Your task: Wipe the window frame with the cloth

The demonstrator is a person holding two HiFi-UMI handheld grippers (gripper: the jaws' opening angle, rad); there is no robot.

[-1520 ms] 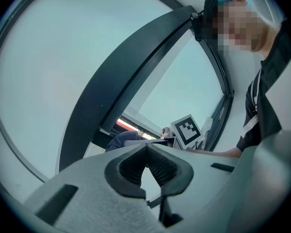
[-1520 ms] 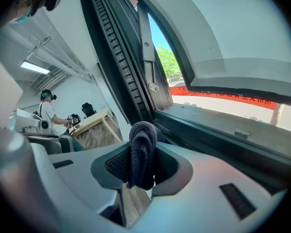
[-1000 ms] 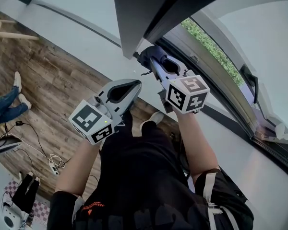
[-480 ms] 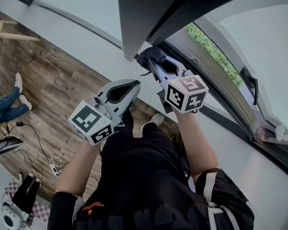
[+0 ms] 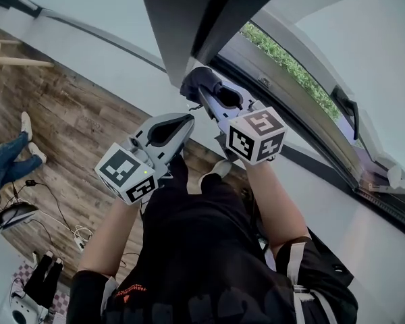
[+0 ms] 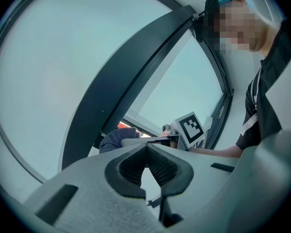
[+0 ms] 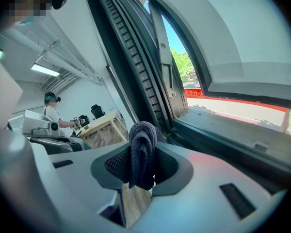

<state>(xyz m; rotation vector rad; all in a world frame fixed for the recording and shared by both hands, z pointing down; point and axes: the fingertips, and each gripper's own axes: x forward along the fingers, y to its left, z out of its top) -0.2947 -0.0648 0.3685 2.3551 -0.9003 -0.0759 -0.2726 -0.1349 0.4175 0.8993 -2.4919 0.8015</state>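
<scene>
- The cloth (image 7: pixel 142 152), dark and bunched, is clamped between the jaws of the right tool (image 7: pixel 141 163). The jaws are closed firmly on it, and a rounded fold is pushed out past the tips.
- In the head view, the right tool (image 5: pixel 201 92) is raised toward 12 o'clock. The cloth (image 5: pixel 194 81) is placed at the corner where the dark upright meets the lower rail of the window frame (image 5: pixel 304 123).
- In the right gripper view, the ribbed rail of the window frame (image 7: pixel 136 57) is seen running up toward 11 o'clock just behind the cloth. Actual contact between cloth and frame cannot be confirmed, though the two are very near.
- The left tool (image 6: pixel 146 149) is closed with its pads met and nothing between them. In the head view, the left tool (image 5: pixel 189 119) is held low at about 9 o'clock of the right one and is not engaged with the frame.
- Progress is judged as follows:
  - The cloth is already taken up and brought to the frame, so the wiping step is in hand.
  - No streak, damp mark or change in dust is visible on the rail, so the share already wiped cannot be read.
- Since the cloth is at one end, the long run of rail toward 4 o'clock, past the window handle (image 5: pixel 347 106), is judged to be left, along with the upright.
</scene>
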